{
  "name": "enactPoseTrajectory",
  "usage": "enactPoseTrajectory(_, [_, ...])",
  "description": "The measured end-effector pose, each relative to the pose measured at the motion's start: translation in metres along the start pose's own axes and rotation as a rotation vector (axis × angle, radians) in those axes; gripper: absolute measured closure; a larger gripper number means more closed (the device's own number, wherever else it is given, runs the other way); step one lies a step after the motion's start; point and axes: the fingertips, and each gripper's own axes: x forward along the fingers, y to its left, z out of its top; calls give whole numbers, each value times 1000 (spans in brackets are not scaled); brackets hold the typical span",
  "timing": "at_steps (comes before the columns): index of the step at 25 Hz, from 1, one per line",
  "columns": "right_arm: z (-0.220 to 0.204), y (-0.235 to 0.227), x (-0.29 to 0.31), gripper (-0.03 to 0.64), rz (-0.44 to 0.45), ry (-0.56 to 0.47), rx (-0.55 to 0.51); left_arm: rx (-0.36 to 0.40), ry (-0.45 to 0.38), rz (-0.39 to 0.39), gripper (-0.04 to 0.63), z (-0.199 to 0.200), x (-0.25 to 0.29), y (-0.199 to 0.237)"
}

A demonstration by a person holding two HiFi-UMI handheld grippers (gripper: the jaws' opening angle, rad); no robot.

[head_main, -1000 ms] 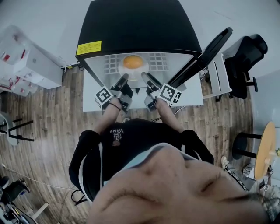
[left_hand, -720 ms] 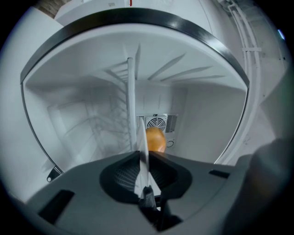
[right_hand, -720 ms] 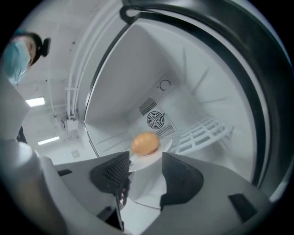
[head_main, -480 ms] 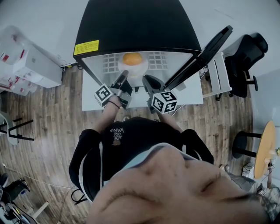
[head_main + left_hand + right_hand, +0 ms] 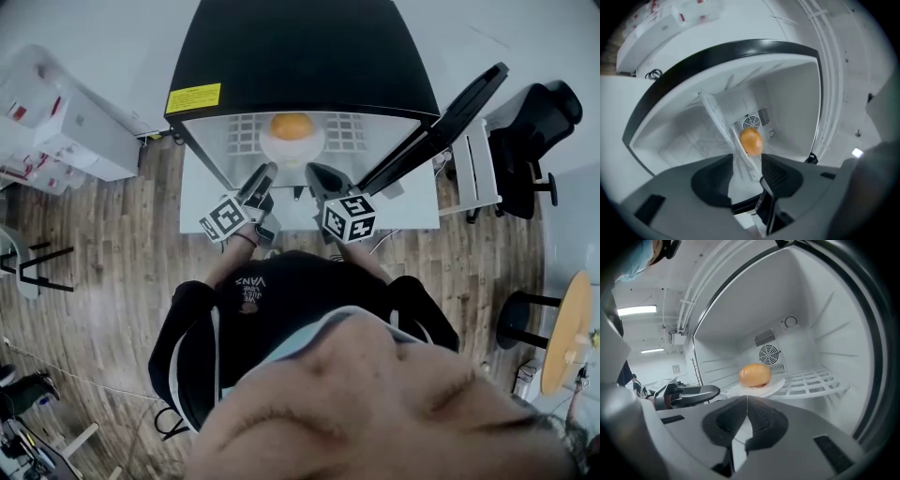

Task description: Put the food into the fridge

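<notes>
An orange-brown bun (image 5: pixel 291 125) sits on a white plate (image 5: pixel 269 150) on the wire shelf of the open black fridge (image 5: pixel 300 56). My left gripper (image 5: pixel 266 172) is just in front of the plate's near rim. Its jaws are opening, and in the left gripper view the plate (image 5: pixel 740 171) shows in the gap of the left gripper (image 5: pixel 746 161), with the bun (image 5: pixel 751 141) beyond. The pads do not press on it. My right gripper (image 5: pixel 315 172) hangs before the shelf, shut on nothing. In the right gripper view its jaws (image 5: pixel 746 400) meet below the bun (image 5: pixel 754 375).
The fridge door (image 5: pixel 441 117) stands open at the right. The fridge rests on a white base (image 5: pixel 412 211) on wooden floor. White boxes (image 5: pixel 66 131) lie to the left; a black chair (image 5: pixel 530 131) and a round wooden table (image 5: pixel 572 328) stand to the right.
The left gripper has let go of the plate, opened and drawn back a little. The right gripper has pulled back from the shelf and shut. Plate and bun stay on the shelf.
</notes>
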Motion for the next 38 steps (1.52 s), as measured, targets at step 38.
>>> enactPoseTrajectory(38, [4, -12, 10, 604, -27, -4, 26, 561, 165, 64, 571, -5, 15, 1])
